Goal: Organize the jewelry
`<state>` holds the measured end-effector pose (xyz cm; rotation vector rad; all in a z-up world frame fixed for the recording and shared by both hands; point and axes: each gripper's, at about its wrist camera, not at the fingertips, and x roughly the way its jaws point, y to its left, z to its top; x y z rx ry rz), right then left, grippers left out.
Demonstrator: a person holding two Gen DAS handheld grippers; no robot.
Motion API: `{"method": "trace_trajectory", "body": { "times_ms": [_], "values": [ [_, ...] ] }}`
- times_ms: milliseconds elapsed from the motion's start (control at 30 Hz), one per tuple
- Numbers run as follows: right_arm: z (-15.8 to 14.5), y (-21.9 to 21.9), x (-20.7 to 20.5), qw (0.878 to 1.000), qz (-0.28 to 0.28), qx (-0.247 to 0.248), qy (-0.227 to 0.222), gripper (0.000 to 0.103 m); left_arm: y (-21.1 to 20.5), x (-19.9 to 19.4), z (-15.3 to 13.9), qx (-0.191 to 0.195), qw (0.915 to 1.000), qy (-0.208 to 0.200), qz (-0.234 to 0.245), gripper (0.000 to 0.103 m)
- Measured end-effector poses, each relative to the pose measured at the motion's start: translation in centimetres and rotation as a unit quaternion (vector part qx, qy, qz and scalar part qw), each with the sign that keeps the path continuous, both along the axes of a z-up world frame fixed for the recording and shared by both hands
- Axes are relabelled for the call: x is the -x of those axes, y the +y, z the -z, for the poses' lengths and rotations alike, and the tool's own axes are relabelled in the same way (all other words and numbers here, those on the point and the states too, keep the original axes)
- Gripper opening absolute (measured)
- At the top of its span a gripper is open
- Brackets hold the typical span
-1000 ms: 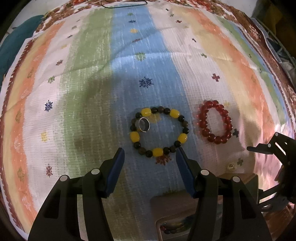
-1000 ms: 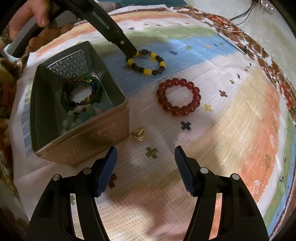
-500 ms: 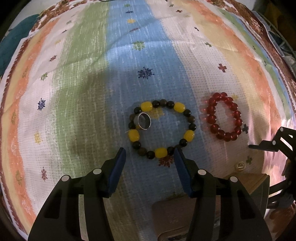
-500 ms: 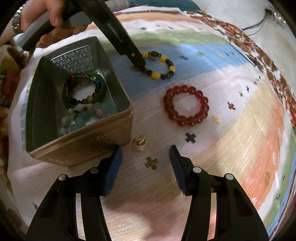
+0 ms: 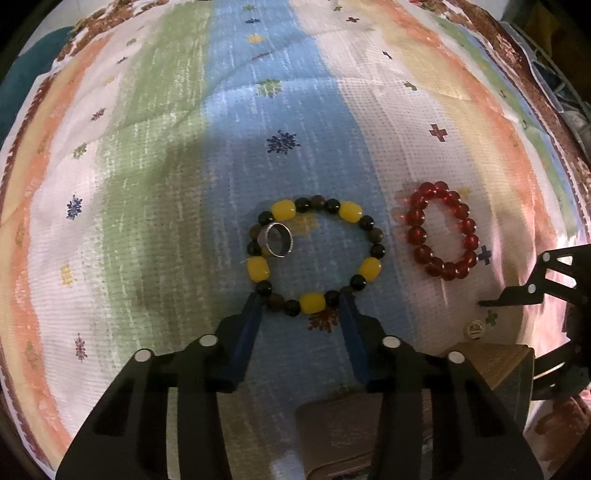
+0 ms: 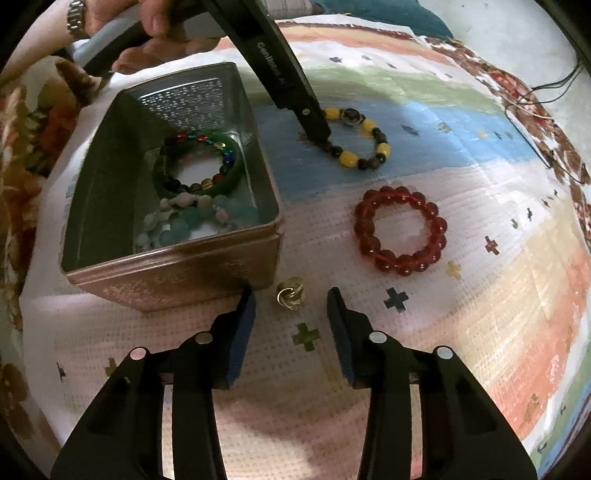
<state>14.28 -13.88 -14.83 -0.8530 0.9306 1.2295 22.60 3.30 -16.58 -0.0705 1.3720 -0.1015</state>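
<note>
A yellow-and-black bead bracelet (image 5: 314,254) lies on the striped cloth with a silver ring (image 5: 279,240) resting on its left side. My left gripper (image 5: 301,297) is open, its fingertips down at the bracelet's near edge, one each side of the near beads. A red bead bracelet (image 5: 439,230) lies to the right; it also shows in the right wrist view (image 6: 400,229). My right gripper (image 6: 291,299) is open, straddling a small gold ring (image 6: 290,292) beside the metal tin (image 6: 177,269).
The tin holds a green bangle with coloured beads (image 6: 199,166) and pale blue-white beads (image 6: 184,221). The striped cloth (image 6: 480,295) covers the surface. Black cables (image 6: 546,96) lie at the far right edge. The person's hand (image 6: 147,22) holds the left gripper.
Both grippers moved forward and down. The left fingertips now reach the yellow-and-black bracelet's near beads. The right fingers now flank the gold ring and have narrowed somewhat.
</note>
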Motion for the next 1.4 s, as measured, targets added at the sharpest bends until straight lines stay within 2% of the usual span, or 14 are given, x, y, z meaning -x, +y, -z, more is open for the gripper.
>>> {"method": "trace_trajectory", "body": {
  "times_ms": [133, 200, 233, 333, 633, 900, 1133, 1400],
  "values": [
    [0.0, 0.1, 0.2, 1.000, -0.009, -0.007, 0.012, 0.023, -0.4, 0.2, 0.2, -0.001, 1.0000, -0.001, 0.006, 0.039],
    [0.1, 0.2, 0.3, 1.000, -0.013, -0.008, 0.011, 0.018, -0.4, 0.1, 0.5, -0.001, 1.0000, -0.001, 0.005, 0.035],
    [0.1, 0.2, 0.4, 1.000, -0.013, -0.009, 0.010, 0.018, -0.4, 0.0, 0.6, 0.000, 1.0000, 0.000, 0.002, 0.027],
    [0.2, 0.2, 0.4, 1.000, -0.009, -0.012, 0.011, 0.018, -0.4, 0.0, 0.5, 0.000, 1.0000, 0.001, -0.001, 0.023],
    [0.1, -0.3, 0.6, 1.000, 0.009, -0.024, 0.014, 0.017, -0.5, -0.1, -0.4, 0.001, 1.0000, -0.007, 0.002, 0.023],
    [-0.4, -1.1, 0.9, 1.000, 0.022, -0.018, 0.007, 0.017, -1.0, 0.3, -2.5, 0.013, 0.9995, -0.028, -0.002, 0.023],
    [-1.8, -1.9, 0.0, 0.997, 0.074, -0.030, 0.007, 0.017, -0.9, 0.0, -4.0, 0.025, 0.9986, -0.046, -0.010, 0.023],
    [-3.7, -2.1, -0.6, 0.990, 0.136, -0.034, -0.018, 0.017, -0.5, 0.1, -5.7, 0.035, 0.9972, -0.066, -0.008, 0.023]
  ]
}}
